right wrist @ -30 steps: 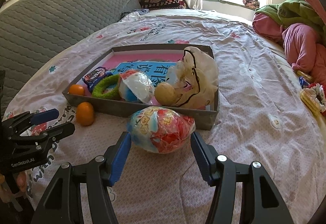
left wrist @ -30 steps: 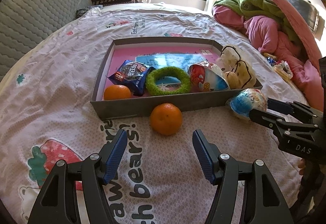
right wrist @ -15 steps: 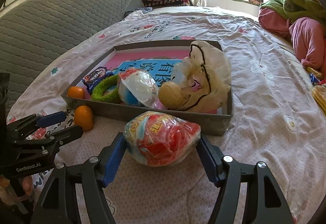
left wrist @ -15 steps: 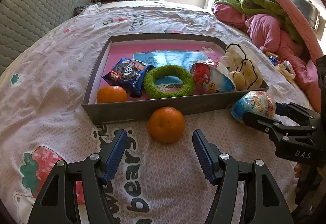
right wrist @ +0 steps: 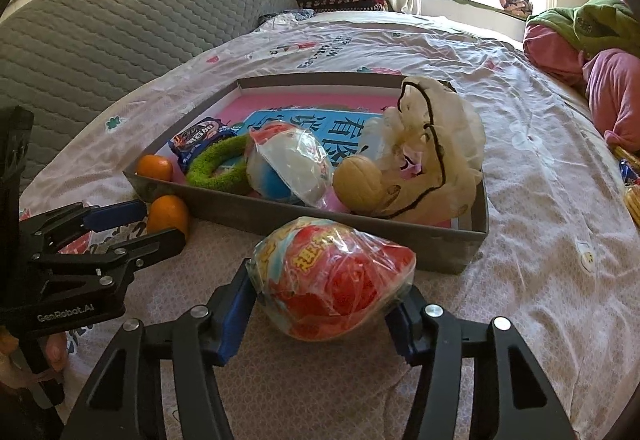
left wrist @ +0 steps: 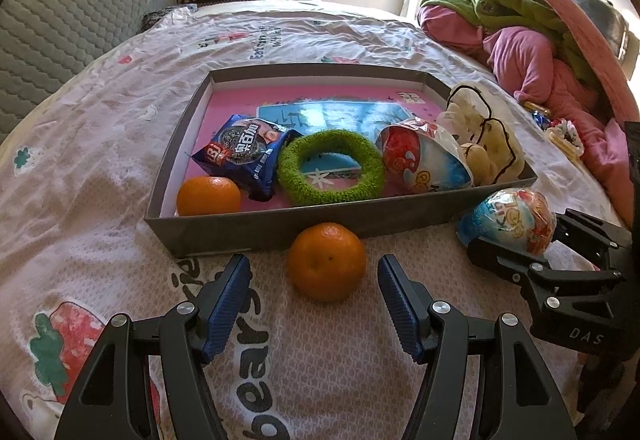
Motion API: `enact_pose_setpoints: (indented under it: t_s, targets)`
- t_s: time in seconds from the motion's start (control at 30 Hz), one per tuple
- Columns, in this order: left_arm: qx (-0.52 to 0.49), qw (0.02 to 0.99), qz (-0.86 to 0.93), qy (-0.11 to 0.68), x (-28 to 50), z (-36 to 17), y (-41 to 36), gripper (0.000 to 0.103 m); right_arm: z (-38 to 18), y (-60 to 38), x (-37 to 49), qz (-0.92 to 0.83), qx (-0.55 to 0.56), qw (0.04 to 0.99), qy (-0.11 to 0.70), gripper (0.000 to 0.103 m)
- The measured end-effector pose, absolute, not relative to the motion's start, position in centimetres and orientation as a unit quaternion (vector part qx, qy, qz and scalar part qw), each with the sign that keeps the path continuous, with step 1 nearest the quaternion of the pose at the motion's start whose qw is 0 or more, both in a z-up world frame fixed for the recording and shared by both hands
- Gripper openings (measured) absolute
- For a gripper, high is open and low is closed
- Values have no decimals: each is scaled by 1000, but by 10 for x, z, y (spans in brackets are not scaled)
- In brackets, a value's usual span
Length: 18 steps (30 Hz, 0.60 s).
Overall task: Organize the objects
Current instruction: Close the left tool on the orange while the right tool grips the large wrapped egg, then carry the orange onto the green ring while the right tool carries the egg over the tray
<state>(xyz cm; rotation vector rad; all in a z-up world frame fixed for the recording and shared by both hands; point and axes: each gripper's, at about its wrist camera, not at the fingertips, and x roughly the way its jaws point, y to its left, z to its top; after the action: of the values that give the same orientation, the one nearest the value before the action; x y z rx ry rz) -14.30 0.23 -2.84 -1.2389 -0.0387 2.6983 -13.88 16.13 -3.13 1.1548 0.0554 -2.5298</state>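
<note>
A shallow grey cardboard tray point(left wrist: 256, 230) with a pink printed floor lies on a bed covered by a pale pink quilt point(left wrist: 100, 127) printed with strawberries and dark letters that read "bears". Inside the tray are a blue biscuit packet point(left wrist: 244, 155) with a round chocolate cookie pictured on it and Chinese characters too small to read, a fuzzy green ring point(left wrist: 331, 171), a small round orange point(left wrist: 209, 195) in the near left corner, a wrapped red, white and blue egg-shaped toy point(left wrist: 424, 161) and a cream plush toy point(left wrist: 480, 131) with black outlines. A second loose orange point(left wrist: 327, 266) sits on the quilt just outside the tray's near wall, between the spread blue-padded fingers of the left gripper point(left wrist: 314, 290), which do not touch it. The right gripper point(right wrist: 326, 290), marked "DAS" on one side, has just been closing, and its fingers press both sides of a crinkly red and blue wrapped egg-shaped toy point(right wrist: 332, 276) with yellow characters, just in front of the tray. The left gripper's body reads "GenRobot.AI".
</note>
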Motion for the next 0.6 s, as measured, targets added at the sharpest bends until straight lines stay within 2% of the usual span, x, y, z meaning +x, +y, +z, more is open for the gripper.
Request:
enact_pose_setpoints:
  t_s: [0.27, 0.37, 0.43, 0.6]
  targets:
    - [-417, 74, 906, -22, -150, -34, 1, 67, -31, 164, -137, -897, 402, 180, 14, 58]
    - [-413, 83, 907, -23, -149, -34, 3, 55, -30, 163, -136, -898, 401, 179, 17, 58]
    - [-408, 89, 909, -13, -146, -33, 8, 42, -30, 161, -135, -899, 400, 179, 20, 58]
    - [-402, 93, 911, 3, -143, -31, 15, 42, -30, 160, -132, -899, 399, 178, 20, 58]
